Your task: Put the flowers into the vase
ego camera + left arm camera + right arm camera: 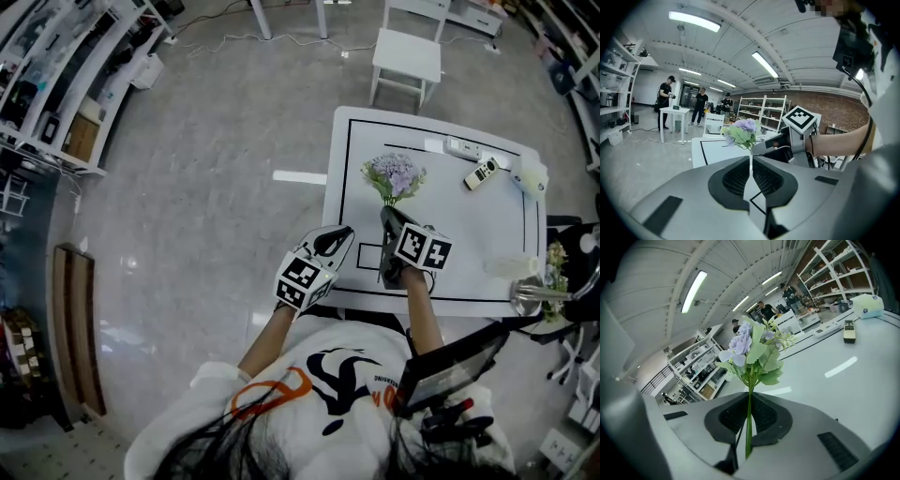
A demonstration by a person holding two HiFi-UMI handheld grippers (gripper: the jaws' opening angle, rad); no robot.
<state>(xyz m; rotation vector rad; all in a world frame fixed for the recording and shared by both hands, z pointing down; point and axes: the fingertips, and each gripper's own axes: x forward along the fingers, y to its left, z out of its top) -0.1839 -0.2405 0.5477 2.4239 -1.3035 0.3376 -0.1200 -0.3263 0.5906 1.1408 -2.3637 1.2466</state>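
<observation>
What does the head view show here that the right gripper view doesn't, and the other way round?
Head view only: the left hand-held gripper and a white chair. Right gripper view only: up close, the right hand-held gripper pinching the stem. Both: the flowers, the remote, the table.

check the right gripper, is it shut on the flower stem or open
Shut. The right gripper has its jaws pressed together on the green stem of the flowers.
</observation>
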